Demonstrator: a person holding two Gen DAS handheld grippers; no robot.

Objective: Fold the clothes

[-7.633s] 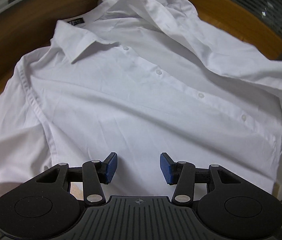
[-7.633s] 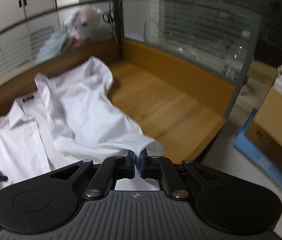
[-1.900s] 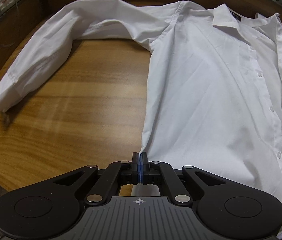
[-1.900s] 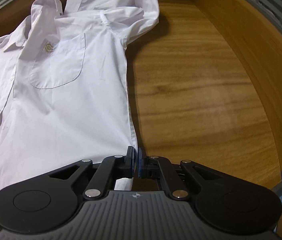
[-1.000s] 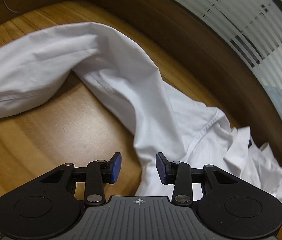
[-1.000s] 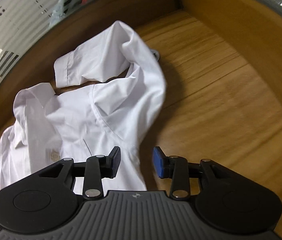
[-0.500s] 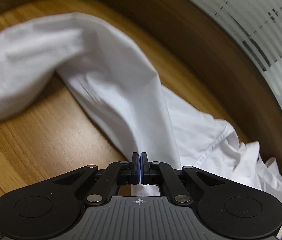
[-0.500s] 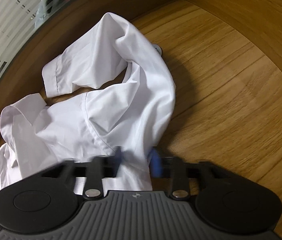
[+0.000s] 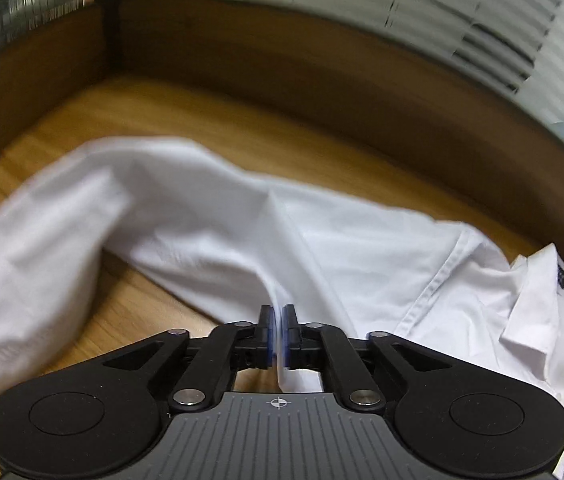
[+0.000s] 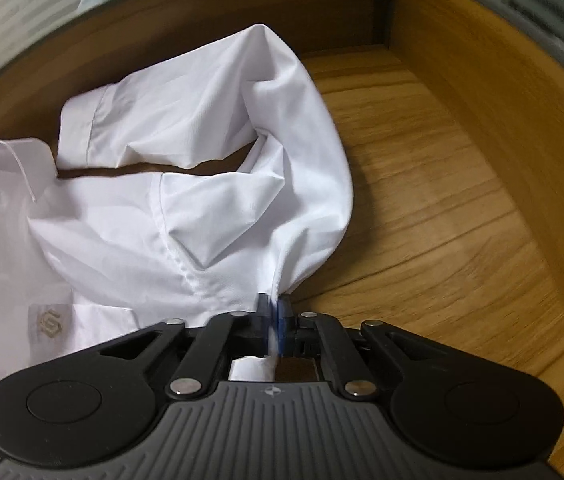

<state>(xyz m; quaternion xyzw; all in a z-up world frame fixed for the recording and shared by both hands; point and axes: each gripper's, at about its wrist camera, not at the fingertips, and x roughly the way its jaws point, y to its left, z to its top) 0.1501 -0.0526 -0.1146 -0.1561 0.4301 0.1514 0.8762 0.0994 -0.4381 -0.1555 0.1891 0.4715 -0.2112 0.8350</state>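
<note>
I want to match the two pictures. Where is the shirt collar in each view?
Left wrist view: the collar lies at the right edge, beyond the left gripper, whose jaws pinch a sleeve.
Right wrist view: the collar lies at the left edge, above the chest logo.
Shared landmark: the dark wooden wall behind the shirt.

No readable words; only an S-like hexagon emblem [image 10: 50,323], perhaps a brand mark, on the shirt [image 10: 185,208] chest.
</note>
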